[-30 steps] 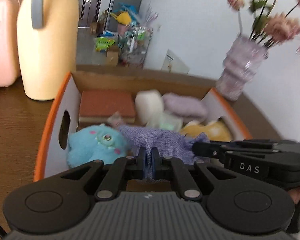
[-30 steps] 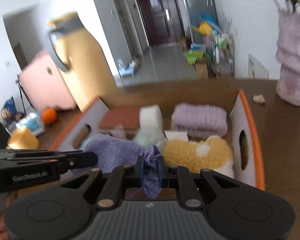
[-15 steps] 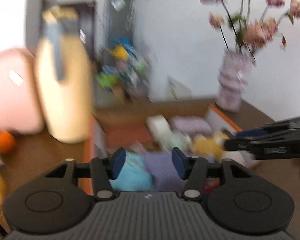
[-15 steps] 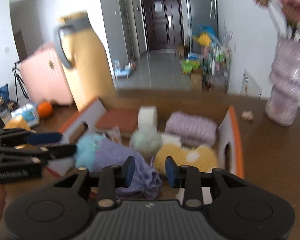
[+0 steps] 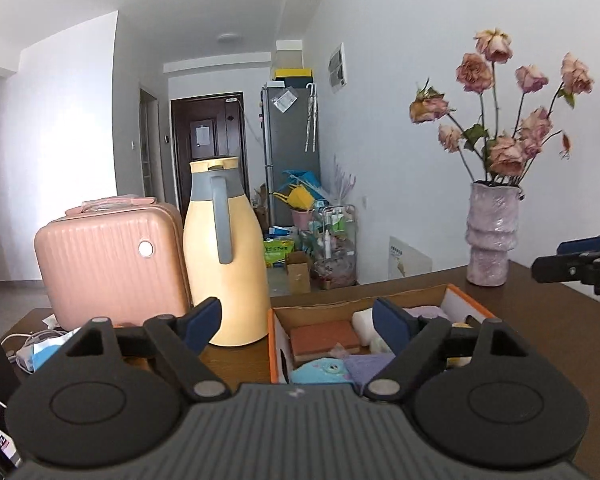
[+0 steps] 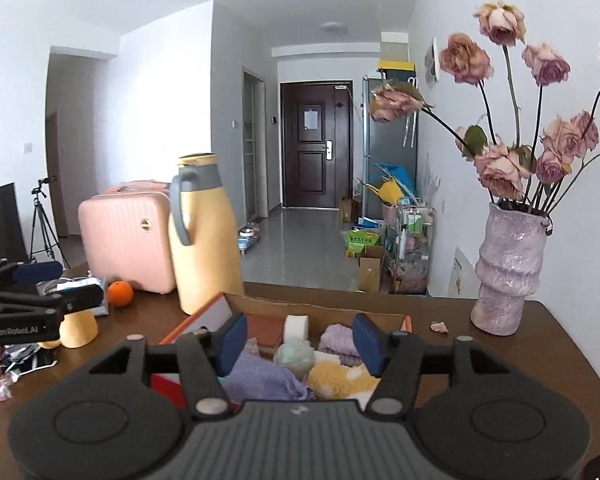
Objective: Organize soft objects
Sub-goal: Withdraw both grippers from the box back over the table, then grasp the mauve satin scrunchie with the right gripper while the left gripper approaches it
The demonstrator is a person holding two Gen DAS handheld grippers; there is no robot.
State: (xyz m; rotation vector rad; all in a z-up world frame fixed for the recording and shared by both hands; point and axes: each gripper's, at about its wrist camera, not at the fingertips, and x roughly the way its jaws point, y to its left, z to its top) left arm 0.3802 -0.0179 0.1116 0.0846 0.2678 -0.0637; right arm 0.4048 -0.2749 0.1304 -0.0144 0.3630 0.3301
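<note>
An orange-edged cardboard box [image 5: 275,344] [image 6: 204,314] sits on the dark wooden table. It holds a purple cloth [image 6: 260,376] [image 5: 366,364], a blue plush toy [image 5: 320,372], a brick-red sponge [image 5: 324,336], a white sponge [image 6: 297,325], a lilac towel [image 6: 338,338], a mint ball [image 6: 294,356] and a yellow plush [image 6: 338,378]. My left gripper [image 5: 298,324] is open and empty, raised above and behind the box. My right gripper [image 6: 298,340] is open and empty, also raised behind the box.
A yellow thermos jug [image 5: 224,256] [image 6: 204,240] and a pink case [image 5: 108,264] stand left of the box. A lilac vase with roses [image 5: 492,236] [image 6: 508,268] stands at the right. An orange [image 6: 120,294] and clutter lie at the left.
Both grippers let go of the purple cloth, opened wide and drew back and up from the box. The cloth now lies in the box.
</note>
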